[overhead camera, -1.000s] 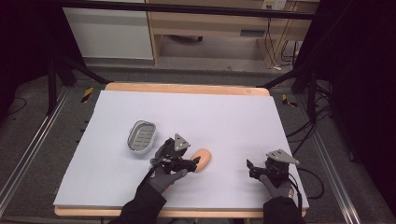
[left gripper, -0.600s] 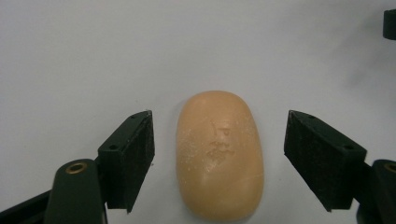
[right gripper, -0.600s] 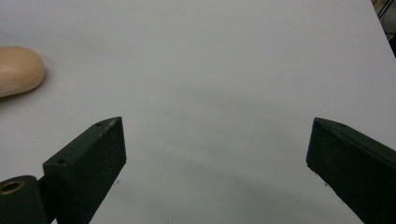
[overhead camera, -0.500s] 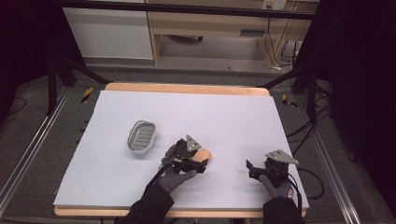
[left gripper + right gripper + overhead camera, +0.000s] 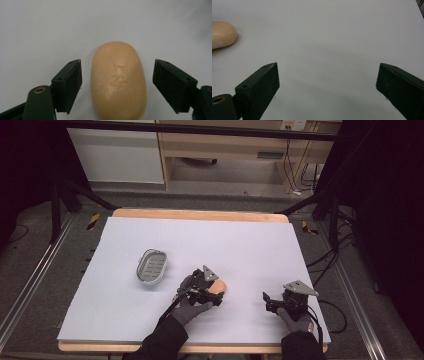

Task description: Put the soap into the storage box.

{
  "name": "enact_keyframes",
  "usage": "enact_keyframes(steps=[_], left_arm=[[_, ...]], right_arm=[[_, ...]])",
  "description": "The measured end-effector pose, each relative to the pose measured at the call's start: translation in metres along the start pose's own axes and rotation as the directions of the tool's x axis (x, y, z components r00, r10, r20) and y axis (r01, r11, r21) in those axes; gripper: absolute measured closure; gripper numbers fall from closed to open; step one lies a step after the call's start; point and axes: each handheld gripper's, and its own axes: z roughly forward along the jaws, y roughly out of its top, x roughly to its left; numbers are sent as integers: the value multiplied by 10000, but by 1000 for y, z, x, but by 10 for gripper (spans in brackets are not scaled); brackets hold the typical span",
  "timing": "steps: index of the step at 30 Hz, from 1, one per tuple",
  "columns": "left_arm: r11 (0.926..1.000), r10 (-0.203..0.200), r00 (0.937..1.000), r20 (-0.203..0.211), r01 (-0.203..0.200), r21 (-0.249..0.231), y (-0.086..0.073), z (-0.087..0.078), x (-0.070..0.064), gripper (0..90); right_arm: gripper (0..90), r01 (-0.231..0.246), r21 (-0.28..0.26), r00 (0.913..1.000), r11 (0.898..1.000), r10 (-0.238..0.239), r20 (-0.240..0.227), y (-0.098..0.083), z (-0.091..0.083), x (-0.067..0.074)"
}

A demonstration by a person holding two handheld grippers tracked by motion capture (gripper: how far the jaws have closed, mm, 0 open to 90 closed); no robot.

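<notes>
A bar of soap (image 5: 118, 80), tan and oval, lies flat on the white counter (image 5: 250, 245) near its front middle. The left gripper (image 5: 117, 86) sits over it with its jaws spread to either side of the bar; a narrow gap of counter shows on each side, so neither pad touches the soap and the gripper is released. In the high view the left gripper (image 5: 212, 295) covers much of the soap (image 5: 220, 285), with only its far end peeking out.

A metal soap dish (image 5: 151, 266), ribbed inside, rests on the counter to the left of the soap and a little farther back, apart from it. Nothing lies between the two.

The right gripper (image 5: 267, 302) rests near the front right of the counter, well apart from the soap, jaws wide and holding nothing. In its own view the right gripper (image 5: 328, 85) faces bare counter, with the soap's end (image 5: 222, 33) at the far left.
</notes>
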Motion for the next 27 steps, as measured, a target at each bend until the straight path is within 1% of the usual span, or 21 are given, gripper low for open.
enact_keyframes(steps=[6, 8, 12, 13, 15, 19, 25, 27], left_arm=[[9995, -29, 10000, 80, 26, 328, -1, 8, 1, 232], [9993, -88, 9999, 107, 84, 368, -2, 10, 1, 232], [9990, -69, 9999, 137, 63, 453, -3, 12, 1, 235], [9982, -128, 9998, 179, 118, 585, -3, 14, 1, 237], [9980, -153, 9998, 161, 143, 610, -4, 15, 2, 239], [9962, -206, 9996, 179, 190, 845, -5, 19, 3, 258], [9967, -234, 9996, 186, 219, 786, -5, 21, 3, 266], [9965, -89, 9999, 142, 77, 838, -5, 21, 2, 271]], right_arm=[[51, 48, 24, 10000, 10000, -48, 0, 0, 1, 0], [51, 66, 41, 10000, 10000, -66, 5, 0, 1, 0], [50, 78, 66, 10000, 9999, -78, -19, -1, 1, 0], [51, 71, 84, 10000, 9999, -70, -15, -1, 1, 0], [50, 43, 84, 10000, 10000, -42, -43, 0, 1, 0], [51, 62, 126, 10000, 9999, -61, -71, -1, 2, 0], [51, 74, 126, 10000, 9999, -73, -54, -1, 2, 0], [51, 59, 132, 10000, 9999, -58, -48, -1, 2, 0]])
